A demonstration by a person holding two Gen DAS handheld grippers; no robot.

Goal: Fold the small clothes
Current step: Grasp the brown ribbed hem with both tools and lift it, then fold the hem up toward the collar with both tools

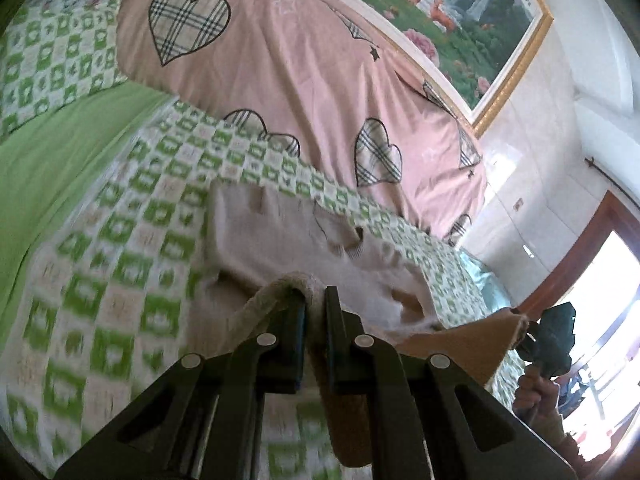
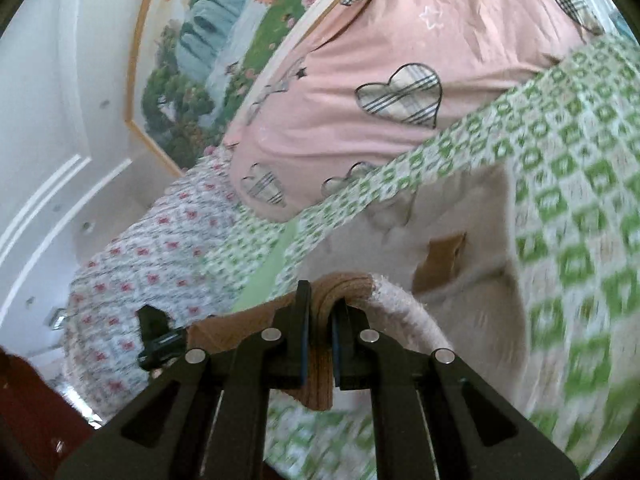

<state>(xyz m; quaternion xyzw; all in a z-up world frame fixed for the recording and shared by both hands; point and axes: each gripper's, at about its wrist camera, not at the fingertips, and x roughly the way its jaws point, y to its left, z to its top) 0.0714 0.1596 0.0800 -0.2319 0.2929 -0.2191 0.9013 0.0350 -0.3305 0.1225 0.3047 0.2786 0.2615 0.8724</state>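
A small beige knitted garment with brown trim lies on the green-and-white checked bedspread. My left gripper is shut on its ribbed beige edge and holds it lifted off the bed. My right gripper is shut on the garment's brown ribbed hem, also lifted; the body of the garment with a brown patch drapes away to the right. In the left wrist view the right gripper shows at far right, holding the stretched brown edge. The left gripper shows at left in the right wrist view.
A pink duvet with plaid hearts is heaped behind the garment. A floral quilt lies at the bed's side. A framed landscape picture hangs on the wall. A doorway is at the right.
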